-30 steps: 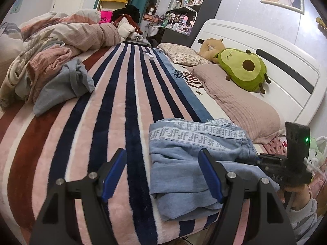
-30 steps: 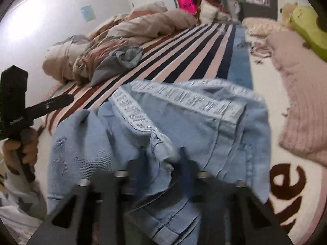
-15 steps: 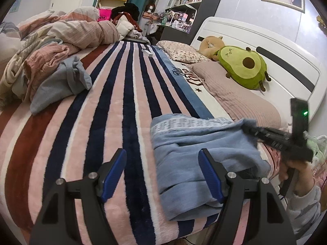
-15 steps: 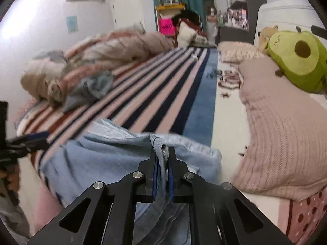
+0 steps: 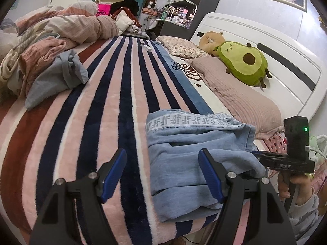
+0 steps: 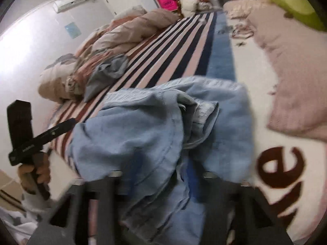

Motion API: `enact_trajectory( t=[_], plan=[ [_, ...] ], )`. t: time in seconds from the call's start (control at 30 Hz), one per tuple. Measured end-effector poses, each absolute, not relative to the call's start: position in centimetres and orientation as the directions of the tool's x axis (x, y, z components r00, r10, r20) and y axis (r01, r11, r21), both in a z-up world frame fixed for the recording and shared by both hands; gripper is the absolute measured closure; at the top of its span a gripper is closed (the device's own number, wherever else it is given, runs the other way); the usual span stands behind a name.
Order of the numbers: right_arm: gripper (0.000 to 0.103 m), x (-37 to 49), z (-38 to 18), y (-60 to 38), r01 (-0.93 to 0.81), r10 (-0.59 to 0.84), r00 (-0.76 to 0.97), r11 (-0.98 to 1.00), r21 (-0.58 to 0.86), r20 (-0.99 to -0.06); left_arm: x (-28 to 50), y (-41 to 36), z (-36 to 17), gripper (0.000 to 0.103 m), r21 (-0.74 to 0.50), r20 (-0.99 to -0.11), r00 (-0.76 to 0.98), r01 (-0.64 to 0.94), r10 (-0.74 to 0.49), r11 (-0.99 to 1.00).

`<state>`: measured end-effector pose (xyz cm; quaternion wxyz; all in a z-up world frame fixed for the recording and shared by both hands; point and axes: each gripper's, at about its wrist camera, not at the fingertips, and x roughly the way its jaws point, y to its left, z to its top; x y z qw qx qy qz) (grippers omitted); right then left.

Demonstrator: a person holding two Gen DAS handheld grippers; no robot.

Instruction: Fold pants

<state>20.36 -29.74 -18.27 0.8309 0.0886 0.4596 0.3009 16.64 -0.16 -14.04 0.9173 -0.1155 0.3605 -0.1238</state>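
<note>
Light blue denim pants (image 5: 194, 143) lie folded in a thick stack near the front edge of the striped blanket (image 5: 106, 106), waistband lettering toward the far side. My left gripper (image 5: 162, 152) hovers open above the stack's left edge and touches nothing; it also appears at the left of the right wrist view (image 6: 69, 122). My right gripper (image 5: 256, 154) sits low at the stack's right edge, held by a hand (image 5: 294, 185). In its own blurred view the pants (image 6: 143, 134) drape over my right gripper (image 6: 177, 169); its jaws are opening, with denim still lying between them.
A heap of bedding (image 5: 51, 32) and a grey garment (image 5: 59, 75) fill the far left. A pink pillow (image 5: 241, 98), an avocado plush (image 5: 243, 63) and the white headboard (image 5: 286, 61) line the right. The bed's front edge runs just below the pants.
The right gripper, shut on a raised fold of denim half a second ago, has come back down at the stack's right edge and its jaws have parted. The left gripper has stayed put.
</note>
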Motion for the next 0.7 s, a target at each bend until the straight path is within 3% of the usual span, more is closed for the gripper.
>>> enact_trajectory(
  t=[0.03, 0.27, 0.4, 0.53, 0.57, 0.63, 0.7],
  plan=[
    [0.101, 20.4, -18.4, -29.6, -0.421, 0.561, 0.407, 0.816, 0.397, -0.721, 16.6, -0.2, -13.9, 0.034, -0.300, -0.632, 0.710, 0.146, -0.310, 0.943],
    [0.102, 19.4, -12.7, -33.3, -0.396, 0.524, 0.569, 0.850, 0.347, -0.634, 16.5, -0.9, -13.5, 0.034, -0.298, -0.624, 0.711, 0.166, -0.324, 0.940],
    [0.102, 19.0, -12.4, -33.8, -0.355, 0.437, 0.605, 0.897, 0.265, -0.666, 16.9, -1.1, -13.7, 0.034, -0.301, -0.627, 0.708, 0.166, -0.326, 0.939],
    [0.097, 19.6, -14.2, -35.1, -0.327, 0.530, 0.539, 0.848, 0.418, -0.654, 17.2, -1.3, -14.2, 0.034, -0.293, -0.642, 0.698, 0.159, -0.317, 0.943],
    [0.078, 19.7, -14.6, -35.0, -0.331, 0.552, 0.518, 0.834, 0.441, -0.654, 17.3, -1.2, -14.3, 0.034, -0.295, -0.645, 0.696, 0.156, -0.317, 0.943],
    [0.052, 19.7, -15.5, -34.2, -0.349, 0.570, 0.487, 0.822, 0.451, -0.662, 17.4, -1.1, -14.3, 0.034, -0.297, -0.647, 0.695, 0.152, -0.315, 0.943],
    [0.051, 20.3, -16.8, -32.7, -0.361, 0.550, 0.442, 0.832, 0.421, -0.708, 17.4, -1.0, -14.2, 0.034, -0.293, -0.646, 0.697, 0.150, -0.311, 0.944]
  ],
)
